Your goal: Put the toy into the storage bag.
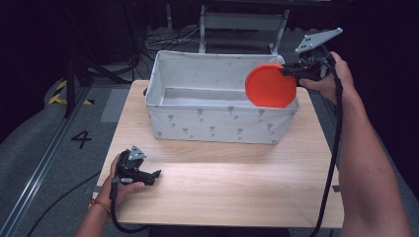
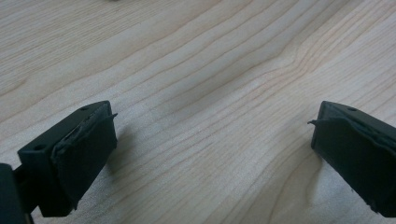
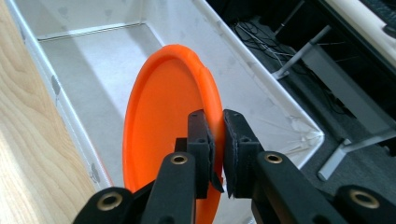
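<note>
High view: right gripper [image 1: 288, 70] held above the far right corner of the white fabric bin [image 1: 212, 123], clamped on the rim of an orange plate [image 1: 271, 85]. Plate stands on edge, roughly upright, over the right end of the bin, its lower part below the rim line on the inside of the near wall. Grey three-cornered plate on the gripper points up and away. The right hand [image 1: 330, 79] grips from the right side; cable trails down along the forearm.

Bin sits on the far half of the wooden desk [image 1: 237, 187], long side toward the person, small grey print on its walls (interior looks bare apart from the plate).

Left gripper [image 1: 150, 175] rests low on the near left part of the desk, held by the left hand [image 1: 121, 180], well apart from the bin.

Left gripper view: jaws spread wide, nothing between them, bare wood grain underneath.

Right gripper view: jaws pinched on the plate's rim [image 3: 205, 88], plate edge running up between them; bin floor and far walls visible behind, desk edge at left.
</note>
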A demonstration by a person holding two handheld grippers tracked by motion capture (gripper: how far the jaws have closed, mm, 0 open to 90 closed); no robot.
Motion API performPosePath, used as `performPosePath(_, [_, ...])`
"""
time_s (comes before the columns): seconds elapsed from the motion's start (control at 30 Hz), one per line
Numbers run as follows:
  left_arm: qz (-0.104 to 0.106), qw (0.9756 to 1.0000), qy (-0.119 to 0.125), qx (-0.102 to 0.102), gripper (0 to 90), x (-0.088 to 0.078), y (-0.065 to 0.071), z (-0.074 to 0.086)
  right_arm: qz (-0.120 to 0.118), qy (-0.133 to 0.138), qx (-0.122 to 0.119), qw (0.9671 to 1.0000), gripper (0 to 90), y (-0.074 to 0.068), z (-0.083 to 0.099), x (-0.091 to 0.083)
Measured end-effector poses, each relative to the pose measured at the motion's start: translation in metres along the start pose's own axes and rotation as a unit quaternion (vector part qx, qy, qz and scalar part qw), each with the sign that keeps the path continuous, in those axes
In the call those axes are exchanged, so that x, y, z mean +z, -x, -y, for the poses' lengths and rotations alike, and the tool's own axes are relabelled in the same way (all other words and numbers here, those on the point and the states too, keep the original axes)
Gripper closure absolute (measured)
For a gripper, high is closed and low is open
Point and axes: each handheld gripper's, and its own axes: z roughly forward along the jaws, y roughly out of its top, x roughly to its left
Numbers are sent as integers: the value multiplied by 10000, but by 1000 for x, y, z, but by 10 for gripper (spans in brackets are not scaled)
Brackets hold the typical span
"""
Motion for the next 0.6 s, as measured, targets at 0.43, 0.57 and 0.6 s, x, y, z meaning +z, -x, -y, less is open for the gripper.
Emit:
performPosePath(0.43, [0, 10000, -1, -1, 5, 0, 0, 0, -377, -495, -342, 9975, 823, -13, 12, 29])
performPosePath(0.57, [-1, 10000, 0, 1, 5, 0, 0, 0, -518, -702, -492, 9950, 823, -15, 14, 36])
performPosePath(0.6, [1, 10000, 0, -1, 5, 0, 0, 0, -549, -753, -533, 9942, 823, -16, 15, 37])
